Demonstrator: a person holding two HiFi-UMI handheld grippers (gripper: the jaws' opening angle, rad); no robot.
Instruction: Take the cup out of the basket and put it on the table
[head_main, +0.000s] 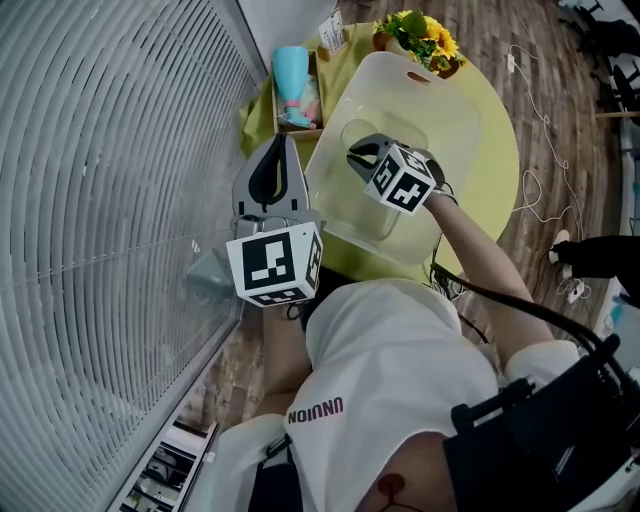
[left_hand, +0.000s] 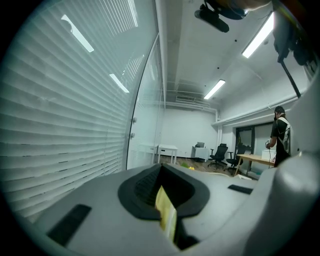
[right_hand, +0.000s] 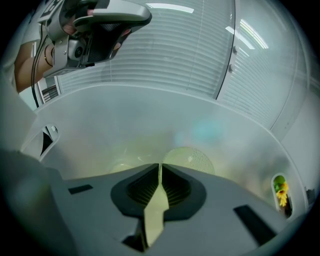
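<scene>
A translucent white basket (head_main: 430, 110) stands on the round yellow-green table (head_main: 495, 150). A clear cup (head_main: 372, 132) shows faintly inside it; in the right gripper view it is a pale round shape (right_hand: 189, 157) just beyond the jaw tips. My right gripper (head_main: 353, 153) reaches into the basket next to the cup, its jaws shut (right_hand: 160, 168) with nothing between them. My left gripper (head_main: 281, 142) hovers left of the basket by the table's edge, pointing away from me. Its jaws (left_hand: 161, 169) are shut and empty, aimed out into the room.
A wooden box (head_main: 312, 95) holding a light blue cup (head_main: 290, 70) sits at the table's far left, with sunflowers (head_main: 425, 35) behind the basket. Window blinds (head_main: 100, 200) run along the left. Cables (head_main: 535, 190) lie on the floor at right. A person (left_hand: 279, 135) stands far off.
</scene>
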